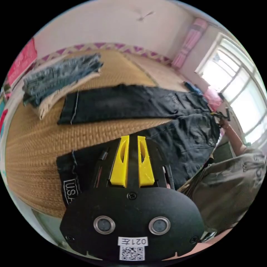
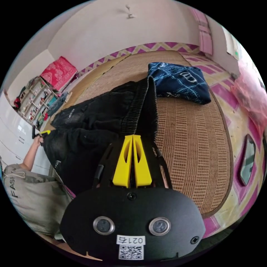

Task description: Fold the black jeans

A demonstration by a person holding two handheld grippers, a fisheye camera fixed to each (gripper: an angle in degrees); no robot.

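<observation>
The black jeans (image 1: 133, 103) lie spread on the woven mat (image 1: 36, 144); the left gripper (image 1: 133, 139) has its jaws closed on a leg hem, and the right gripper (image 2: 133, 137) is clamped on the waistband. This appears to be the first fold, and the next move calls for carrying the near leg across onto the far one. Count: one pair of black jeans, one stack of folded clothes (image 1: 58, 78), one blue pillow (image 2: 179, 82).

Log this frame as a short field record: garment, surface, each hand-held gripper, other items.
garment: black jeans, legs spread apart on the mat, not yet folded
surface: woven straw mat
left hand-held gripper: jaws closed on a leg hem
right hand-held gripper: jaws closed on the waistband, lifting it
other items: stack of folded clothes; dark blue patterned bundle
person: grey top at the mat's edge
</observation>
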